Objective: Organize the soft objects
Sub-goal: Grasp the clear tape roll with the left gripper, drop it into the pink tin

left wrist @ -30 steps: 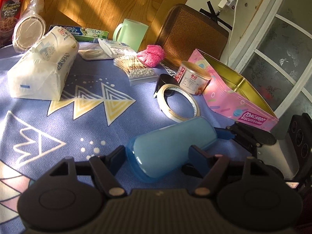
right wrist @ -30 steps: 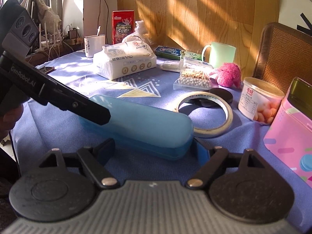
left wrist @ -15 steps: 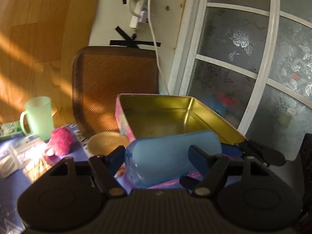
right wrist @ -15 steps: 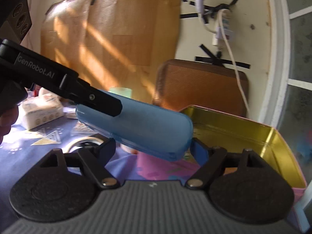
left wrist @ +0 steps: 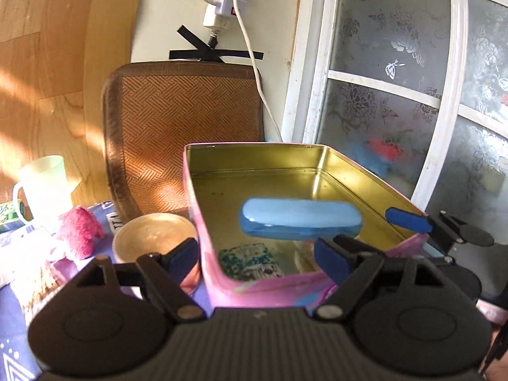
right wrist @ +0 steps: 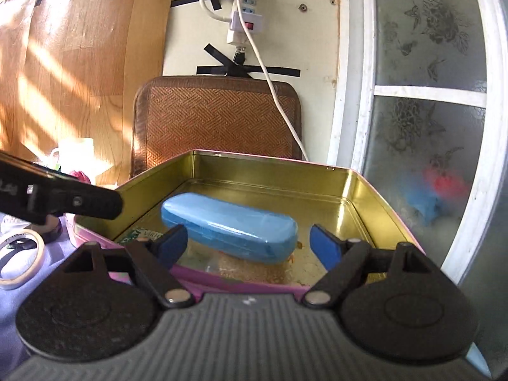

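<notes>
While the blue case [left wrist: 300, 219] lies inside the tin [left wrist: 254, 281], both grippers tilt down over its near rim — left gripper [left wrist: 258, 257] opening, right gripper [right wrist: 246, 243] wide, nothing held.

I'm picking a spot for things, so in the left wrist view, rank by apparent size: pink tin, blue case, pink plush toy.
1. pink tin, clearly largest.
2. blue case.
3. pink plush toy, though it sits at a different depth, so true size is unsure.

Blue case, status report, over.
Left gripper opening, nothing between its jaws; right gripper open. Blue case inside pink tin, free of both. Nothing in the way.
</notes>
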The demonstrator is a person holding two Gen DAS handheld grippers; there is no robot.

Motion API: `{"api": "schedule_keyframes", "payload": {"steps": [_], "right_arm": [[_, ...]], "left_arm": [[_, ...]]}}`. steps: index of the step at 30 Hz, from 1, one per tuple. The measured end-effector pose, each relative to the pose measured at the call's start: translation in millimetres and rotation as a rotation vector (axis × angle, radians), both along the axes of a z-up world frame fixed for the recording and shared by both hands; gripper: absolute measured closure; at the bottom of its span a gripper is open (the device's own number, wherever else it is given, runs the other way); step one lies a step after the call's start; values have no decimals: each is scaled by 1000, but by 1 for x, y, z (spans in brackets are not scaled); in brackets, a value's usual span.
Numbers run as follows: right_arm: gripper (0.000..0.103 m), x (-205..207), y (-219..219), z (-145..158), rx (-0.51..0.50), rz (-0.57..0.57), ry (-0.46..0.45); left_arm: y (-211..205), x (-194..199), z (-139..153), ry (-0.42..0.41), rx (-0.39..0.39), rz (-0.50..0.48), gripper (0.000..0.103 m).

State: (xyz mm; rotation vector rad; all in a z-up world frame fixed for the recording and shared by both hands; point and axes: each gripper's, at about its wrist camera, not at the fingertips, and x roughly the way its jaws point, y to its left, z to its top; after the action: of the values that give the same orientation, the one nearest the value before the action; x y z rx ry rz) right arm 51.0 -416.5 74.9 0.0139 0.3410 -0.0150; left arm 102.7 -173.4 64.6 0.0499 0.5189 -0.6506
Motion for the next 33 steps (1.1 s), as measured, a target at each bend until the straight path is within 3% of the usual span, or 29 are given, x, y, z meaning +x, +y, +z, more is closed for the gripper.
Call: {"api": "schedule_keyframes", "payload": {"steps": [3, 5, 7, 9, 13, 18, 25, 28, 33], "right_arm": [[24, -10, 4, 7, 49, 23, -40], [40, -14, 12, 11, 71, 58, -50], [62, -18, 23, 15, 87, 111, -48], [75, -19, 39, 17, 107, 184, -35], [77, -14, 77, 17, 140, 344, 22], [77, 8, 129, 8, 94, 442, 133], [77, 41, 161, -17, 9, 410, 302], [86, 31, 152, -18, 67, 404, 315], [86, -8, 142, -13, 78, 404, 294]], "left_arm": [[44, -15, -2, 7, -43, 43, 16], [77, -23, -8, 31, -61, 98, 16], [108, -29, -16, 63, -70, 159, 16], [135, -35, -24, 85, -71, 215, 16], [177, -44, -37, 125, -75, 299, 16], [212, -43, -56, 194, -127, 368, 16], [226, -38, -61, 198, -204, 388, 16], [226, -36, -61, 216, -214, 378, 19], [205, -45, -55, 210, -175, 287, 23]]}}
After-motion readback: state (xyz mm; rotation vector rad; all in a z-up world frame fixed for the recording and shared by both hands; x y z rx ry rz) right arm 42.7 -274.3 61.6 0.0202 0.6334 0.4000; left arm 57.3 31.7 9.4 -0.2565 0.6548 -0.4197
